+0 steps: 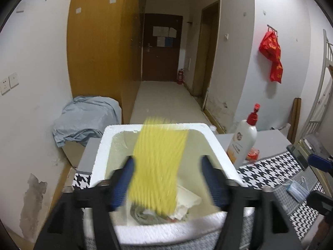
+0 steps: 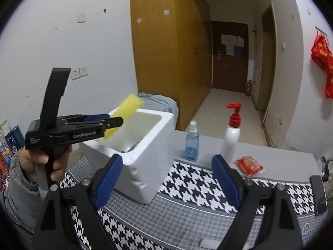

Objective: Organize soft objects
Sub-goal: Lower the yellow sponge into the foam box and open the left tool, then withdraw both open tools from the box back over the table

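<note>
Left tongs spread wide, yellow sponge blurred between the fingers, above white foam box on worktop. Right tongs released, holding nothing, beside box.

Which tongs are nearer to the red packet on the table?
Right. The right tongs hang open just before the red packet; the left tongs are far off, over the foam box, with the yellow sponge.
</note>
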`<state>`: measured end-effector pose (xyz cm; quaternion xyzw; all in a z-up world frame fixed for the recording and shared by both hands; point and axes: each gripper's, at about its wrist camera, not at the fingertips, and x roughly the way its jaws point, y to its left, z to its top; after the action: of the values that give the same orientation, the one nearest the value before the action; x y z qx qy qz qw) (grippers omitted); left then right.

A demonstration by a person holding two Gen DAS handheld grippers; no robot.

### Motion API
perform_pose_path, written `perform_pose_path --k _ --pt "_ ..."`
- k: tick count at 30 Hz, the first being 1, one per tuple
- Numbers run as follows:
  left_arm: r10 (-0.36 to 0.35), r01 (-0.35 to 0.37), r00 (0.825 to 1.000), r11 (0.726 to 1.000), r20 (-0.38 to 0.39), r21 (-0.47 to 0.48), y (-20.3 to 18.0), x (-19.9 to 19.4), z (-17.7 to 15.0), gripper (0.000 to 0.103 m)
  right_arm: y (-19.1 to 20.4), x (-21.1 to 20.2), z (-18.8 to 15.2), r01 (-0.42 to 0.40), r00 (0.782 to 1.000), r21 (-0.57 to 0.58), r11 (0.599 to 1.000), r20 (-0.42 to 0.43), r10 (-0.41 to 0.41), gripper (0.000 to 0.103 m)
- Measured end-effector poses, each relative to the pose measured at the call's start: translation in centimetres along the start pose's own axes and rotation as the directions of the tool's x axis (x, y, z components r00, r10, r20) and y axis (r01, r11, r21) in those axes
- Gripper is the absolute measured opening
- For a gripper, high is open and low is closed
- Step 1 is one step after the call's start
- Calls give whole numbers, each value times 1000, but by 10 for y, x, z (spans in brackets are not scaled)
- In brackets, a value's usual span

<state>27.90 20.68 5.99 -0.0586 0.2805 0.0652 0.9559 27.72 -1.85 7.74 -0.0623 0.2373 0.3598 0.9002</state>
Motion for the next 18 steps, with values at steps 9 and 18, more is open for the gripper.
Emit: perform_pose_path --k 9,18 --pt "17 -16 999 999 31 -31 4 -7 -5 97 -10 -16 -11 12 1000 20 1000 21 -13 90" --pt "19 -17 994 1000 104 -15 -7 -43 -17 102 -12 -37 -23 19 999 23 1000 49 -20 90"
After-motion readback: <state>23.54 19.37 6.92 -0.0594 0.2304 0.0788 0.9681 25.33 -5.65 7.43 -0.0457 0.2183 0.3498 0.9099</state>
